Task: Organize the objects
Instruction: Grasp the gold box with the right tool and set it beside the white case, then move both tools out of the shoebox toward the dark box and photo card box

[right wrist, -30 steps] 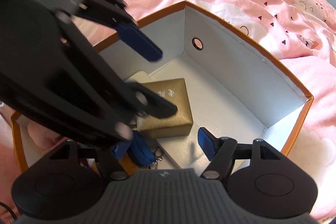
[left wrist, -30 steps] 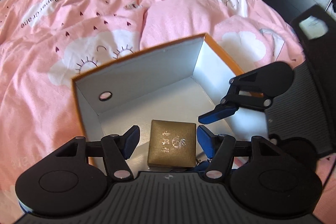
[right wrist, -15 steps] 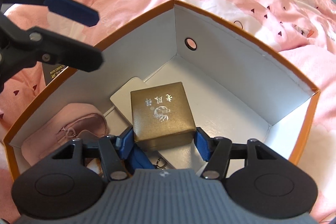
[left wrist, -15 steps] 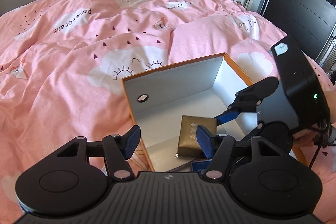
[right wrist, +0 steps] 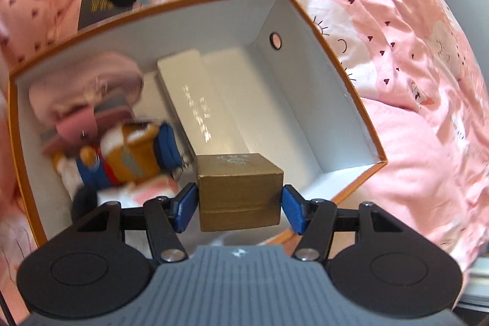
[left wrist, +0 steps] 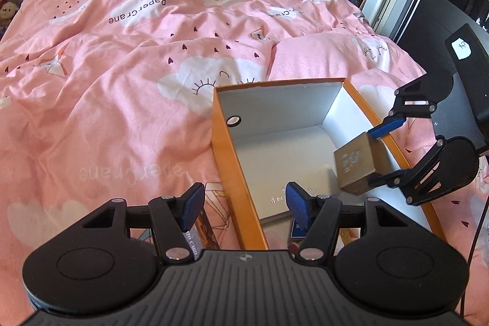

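A bedroom is seen, with a bed covered by a pink duvet printed with white clouds and small dark hearts [left wrist: 128,100], a grey wall and an open door behind it; on the duvet sits an orange cardboard box with a white interior [left wrist: 227,161], directly ahead of both tongs.

The right gripper [right wrist: 238,205] is closed on a small gold cube-shaped gift box [right wrist: 240,191], its blue pads pressed to the two opposite side faces, and the gold box is held clear above the floor of the orange box, near its right-hand wall; the left gripper [left wrist: 244,208] stands open and holds nothing, its pads straddling the near orange wall.

The step in hand appears to be lifting the gold box out or re-seating it; it would be done well if the grip were kept square on the side faces, the box raised straight until the orange rim is cleared, and no tilt allowed, since the seam near its base suggests a lid that might part from it; the left tongs would best be kept away from the path.

Ahead of the right tongs, on the box floor, lie a long white flat carton [right wrist: 195,112], a plush doll in blue and orange [right wrist: 122,155] and something soft and pink [right wrist: 85,87], blurred.

"PaperCrane" [left wrist: 137,10] is legible on the duvet; an embossed emblem and characters on the gold lid, and silver lettering on the white carton, cannot be read.
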